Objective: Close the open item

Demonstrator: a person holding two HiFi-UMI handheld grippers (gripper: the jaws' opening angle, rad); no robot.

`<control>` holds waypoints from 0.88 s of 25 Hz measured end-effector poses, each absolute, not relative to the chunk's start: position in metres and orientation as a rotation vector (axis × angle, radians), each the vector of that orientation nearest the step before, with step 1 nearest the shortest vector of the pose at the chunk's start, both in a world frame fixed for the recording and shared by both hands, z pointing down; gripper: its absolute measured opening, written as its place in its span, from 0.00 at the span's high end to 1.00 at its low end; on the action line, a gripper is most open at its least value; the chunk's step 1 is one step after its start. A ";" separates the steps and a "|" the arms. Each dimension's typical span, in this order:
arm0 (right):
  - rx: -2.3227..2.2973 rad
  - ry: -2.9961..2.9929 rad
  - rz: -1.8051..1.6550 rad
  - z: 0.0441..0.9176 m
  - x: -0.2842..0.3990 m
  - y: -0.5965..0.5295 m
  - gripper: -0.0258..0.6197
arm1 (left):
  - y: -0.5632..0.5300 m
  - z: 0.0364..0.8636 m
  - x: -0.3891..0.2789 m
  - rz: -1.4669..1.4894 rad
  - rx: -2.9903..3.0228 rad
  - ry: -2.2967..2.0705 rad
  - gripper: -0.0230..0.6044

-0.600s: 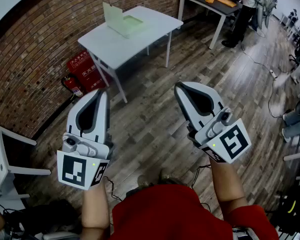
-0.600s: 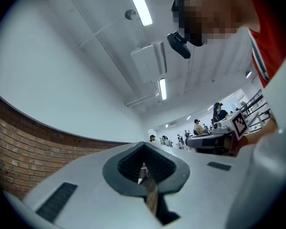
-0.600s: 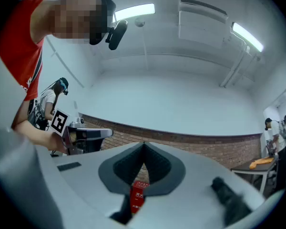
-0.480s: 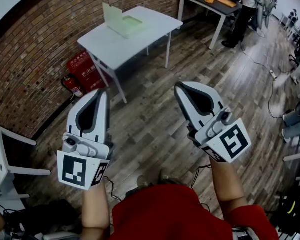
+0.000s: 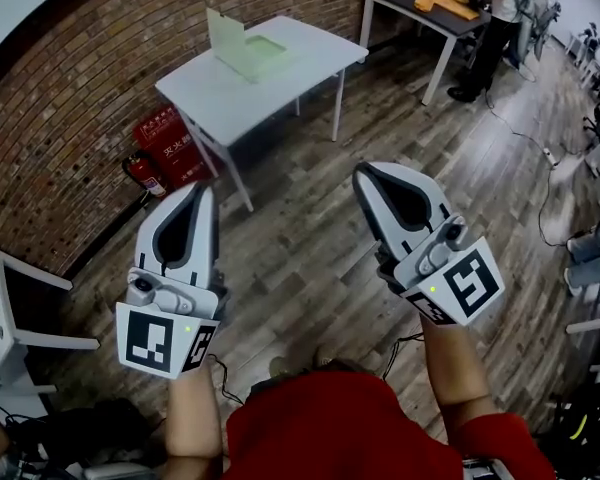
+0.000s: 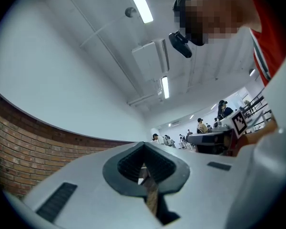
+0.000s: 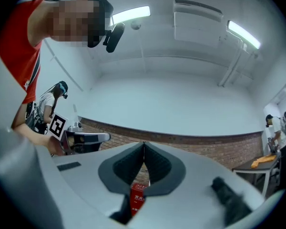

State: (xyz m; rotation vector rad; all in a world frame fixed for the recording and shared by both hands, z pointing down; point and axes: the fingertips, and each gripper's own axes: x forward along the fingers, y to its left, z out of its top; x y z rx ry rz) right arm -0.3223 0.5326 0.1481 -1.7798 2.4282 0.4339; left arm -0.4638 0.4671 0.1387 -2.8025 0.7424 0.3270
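Observation:
A pale green box (image 5: pixel 248 46) with its lid standing upright sits on the white table (image 5: pixel 230 88) far ahead by the brick wall. My left gripper (image 5: pixel 202 188) is held up over the wooden floor at lower left, jaws shut with nothing between them. To the right, my right gripper (image 5: pixel 362 173) is raised at the same height, also shut and empty. Both are well short of the table. In the left gripper view the left gripper (image 6: pixel 143 148) points up at the ceiling; in the right gripper view the right gripper (image 7: pixel 143 146) points at the wall.
Red fire extinguisher boxes (image 5: pixel 165 133) and an extinguisher (image 5: pixel 145 173) stand against the brick wall left of the table. A dark table (image 5: pixel 420 8) with an orange item (image 5: pixel 447 3) stands at back right, a person (image 5: pixel 495 18) beside it. A white chair (image 5: pixel 10 308) is at far left.
The view has shifted slightly; both grippers stay raised and shut in nearly the same place.

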 end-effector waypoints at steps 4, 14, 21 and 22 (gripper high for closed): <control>-1.763 2.419 0.437 0.144 -0.298 0.534 0.91 | 0.465 0.139 -0.445 0.332 -2.794 0.770 0.94; -1.765 2.419 0.417 0.153 -0.231 0.532 0.91 | 0.461 0.146 -0.396 0.271 -2.767 0.815 0.95; -1.793 2.401 0.383 0.164 -0.198 0.509 0.91 | 0.430 0.150 -0.369 0.247 -2.759 0.833 0.95; -1.800 2.401 0.382 0.166 -0.194 0.504 0.91 | 0.424 0.152 -0.365 0.249 -2.761 0.833 0.95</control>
